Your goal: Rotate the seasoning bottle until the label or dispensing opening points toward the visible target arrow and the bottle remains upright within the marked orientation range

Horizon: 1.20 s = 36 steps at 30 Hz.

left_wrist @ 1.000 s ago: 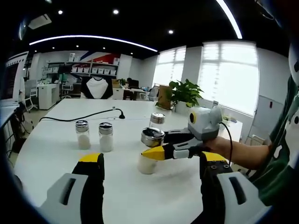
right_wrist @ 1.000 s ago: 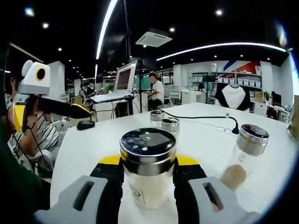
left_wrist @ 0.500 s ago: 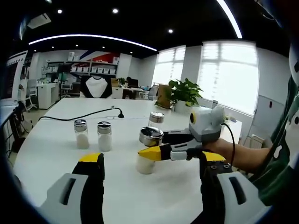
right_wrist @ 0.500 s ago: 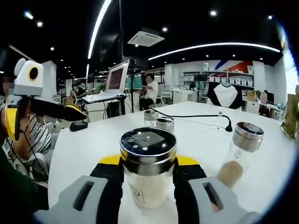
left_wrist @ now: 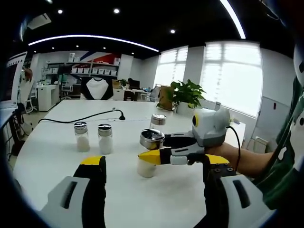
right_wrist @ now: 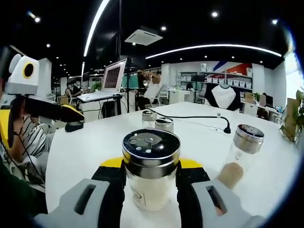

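The seasoning bottle (right_wrist: 151,183) is a glass jar of pale powder with a steel shaker lid (right_wrist: 151,146). It stands upright on the white table (right_wrist: 80,152). My right gripper (right_wrist: 152,167) is shut on it, with one black, yellow-tipped jaw on each side of the jar. In the left gripper view the same bottle (left_wrist: 146,169) sits mid-table, and the right gripper (left_wrist: 153,156) reaches in from the right and clasps it below the lid. My left gripper (left_wrist: 155,160) is held back from the bottle, open and holding nothing. It also appears at the left of the right gripper view as the left gripper (right_wrist: 71,112).
Two shakers of white powder (left_wrist: 80,137) (left_wrist: 105,138) stand to the left, and another jar (left_wrist: 157,121) stands behind the bottle. A jar with brownish contents (right_wrist: 240,152) is close on the right. A black cable (left_wrist: 85,118) crosses the far table. A potted plant (left_wrist: 187,95) is at the back.
The right gripper has swung a little with the bottle in its jaws, so the room behind it has slid sideways. In the left gripper view the bottle sits slightly further left. The left gripper stays open.
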{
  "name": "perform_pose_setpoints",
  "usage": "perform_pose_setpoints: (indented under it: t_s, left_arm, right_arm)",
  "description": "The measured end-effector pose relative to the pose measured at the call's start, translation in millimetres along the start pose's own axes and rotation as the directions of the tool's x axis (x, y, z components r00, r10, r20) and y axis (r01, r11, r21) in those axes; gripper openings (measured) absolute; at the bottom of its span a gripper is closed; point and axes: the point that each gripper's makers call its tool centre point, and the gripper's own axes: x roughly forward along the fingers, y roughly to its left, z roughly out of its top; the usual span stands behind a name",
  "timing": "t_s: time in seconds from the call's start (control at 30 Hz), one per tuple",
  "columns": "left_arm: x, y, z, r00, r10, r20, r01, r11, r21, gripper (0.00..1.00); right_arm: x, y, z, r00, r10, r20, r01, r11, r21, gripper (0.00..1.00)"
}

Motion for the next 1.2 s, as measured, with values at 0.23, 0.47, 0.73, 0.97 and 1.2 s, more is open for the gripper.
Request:
perform_pose_setpoints:
  t_s: [0.23, 0.47, 0.73, 0.97, 1.2]
  left_arm:
    - [-0.7, 1.6, -0.4, 1.000, 0.002, 0.002, -0.002, 1.000, -0.007, 0.88]
    - [-1.4, 2.8, -0.3, 1.000, 0.004, 0.004, -0.004, 1.000, -0.008, 0.88]
    - [-4.1, 5.8, -0.7, 1.000, 0.013, 0.007, -0.013, 1.000, -0.011, 0.88]
    - [-1.9, 3.7, -0.8, 1.000, 0.005, 0.010, -0.005, 1.000, -0.012, 0.88]
    - [-1.2, 5.8, -2.6, 1.000, 0.006, 0.007, -0.006, 1.000, -0.013, 0.88]
  right_arm:
    - [0.8, -0.3, -0.3, 1.000, -0.003, -0.010, 0.003, 1.000, -0.006, 0.40]
    - [0.7, 0.0, -2.8, 1.000, -0.006, -0.031, 0.006, 1.000, 0.021, 0.41]
    - [-9.6, 5.0, -0.2, 1.000, -0.001, -0.030, 0.001, 1.000, 0.009, 0.53]
    - [-19.7, 5.1, 5.9, 1.000, 0.003, -0.028, -0.002, 1.000, 0.019, 0.52]
    - [-37.5, 3.4, 14.7, 1.000, 0.002, -0.005, -0.002, 0.999, 0.041, 0.53]
